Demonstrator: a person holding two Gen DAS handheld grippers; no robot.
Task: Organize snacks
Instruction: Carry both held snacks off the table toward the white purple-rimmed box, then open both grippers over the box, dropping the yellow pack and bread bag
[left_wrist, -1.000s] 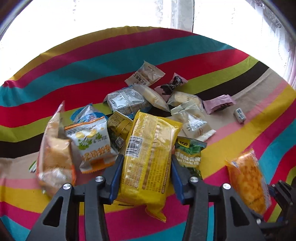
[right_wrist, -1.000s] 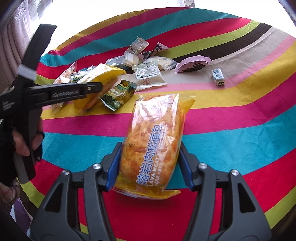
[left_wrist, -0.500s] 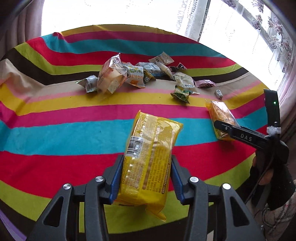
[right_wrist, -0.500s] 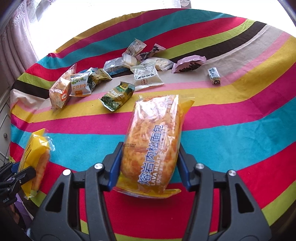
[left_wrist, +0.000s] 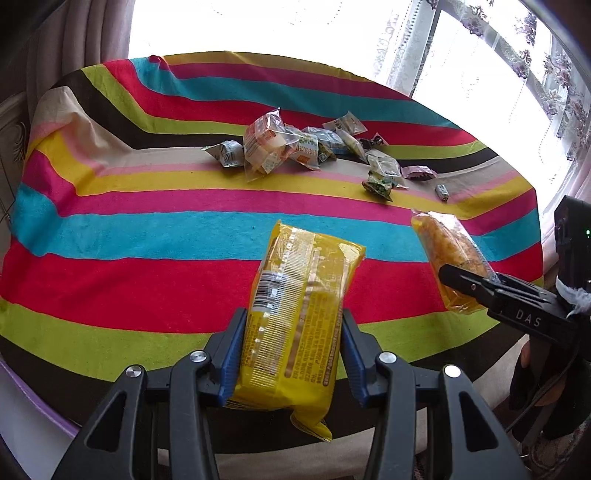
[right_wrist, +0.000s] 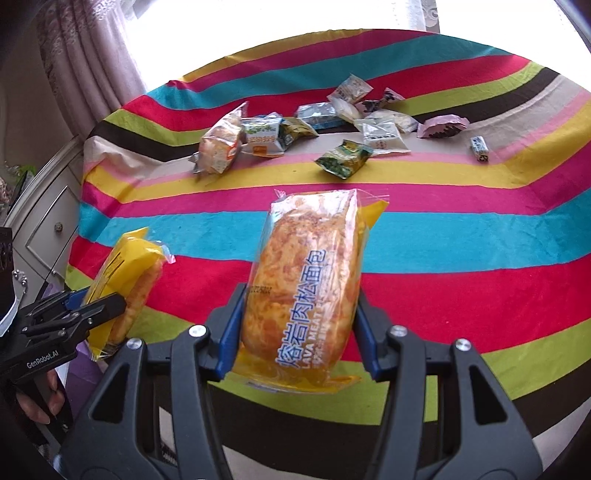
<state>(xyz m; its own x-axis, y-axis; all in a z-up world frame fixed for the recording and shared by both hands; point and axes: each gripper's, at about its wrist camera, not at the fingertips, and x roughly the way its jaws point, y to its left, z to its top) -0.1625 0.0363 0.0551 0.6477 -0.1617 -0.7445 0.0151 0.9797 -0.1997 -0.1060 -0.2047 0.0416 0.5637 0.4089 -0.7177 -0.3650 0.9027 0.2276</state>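
Observation:
My left gripper (left_wrist: 291, 354) is shut on a yellow snack packet (left_wrist: 299, 306) and holds it above the near edge of the striped table. It also shows in the right wrist view (right_wrist: 125, 280) at the left. My right gripper (right_wrist: 299, 332) is shut on an orange meat floss bread packet (right_wrist: 306, 280), also raised over the near edge. That packet shows in the left wrist view (left_wrist: 448, 254) at the right. A pile of several small snack packets (left_wrist: 306, 147) lies at the far side of the table, and also shows in the right wrist view (right_wrist: 295, 133).
The striped cloth (left_wrist: 147, 236) covers a round table. A green packet (right_wrist: 343, 158) and a small wrapped candy (right_wrist: 479, 147) lie apart from the pile. A white cabinet (right_wrist: 40, 221) stands left of the table. Curtains and a bright window lie behind.
Both grippers have pulled back from the pile toward the near table edge and risen, each still holding its packet. The pile now looks farther away.

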